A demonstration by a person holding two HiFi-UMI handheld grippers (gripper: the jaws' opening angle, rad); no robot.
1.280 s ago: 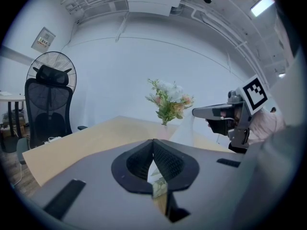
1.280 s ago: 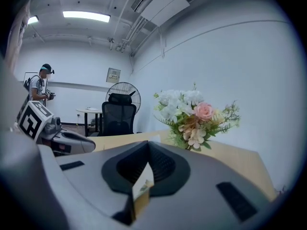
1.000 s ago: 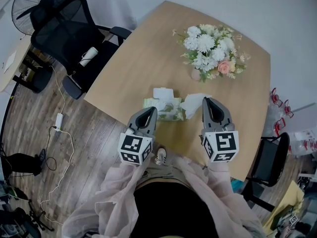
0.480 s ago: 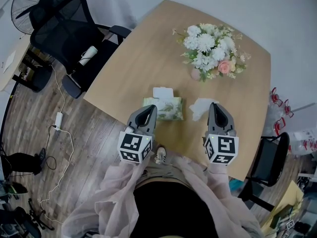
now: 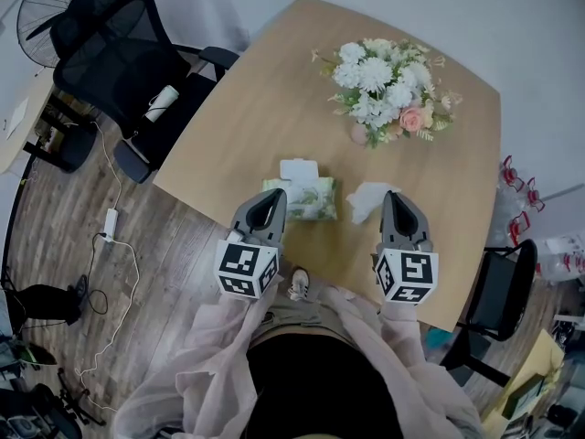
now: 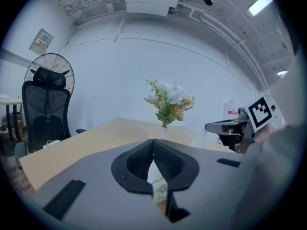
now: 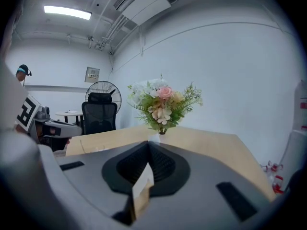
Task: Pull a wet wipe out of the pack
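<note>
Wet wipe pack first: it lies near the front edge of the table, just ahead of your left gripper, with its white lid flap open on the far side. The rounded wooden table fills the middle of the head view, above a plank floor. Off its left corner stands a black mesh office chair, with a floor fan behind it and a white roll lying on the seat. A bouquet of white and pink flowers sits on the far part of the table, well apart from the pack.

Your left gripper points at the pack's near left corner. Its jaws are together at the tips, and the pack's green print shows through the slit below them. You cannot tell from these views whether it presses on the pack.

Your right gripper is just right of the pack, with its jaws clamped on the wet wipe. That crumpled white sheet spreads from the tips toward the pack and ends just beside it. In the right gripper view a pale strip of it is pinched between the pads.
</note>
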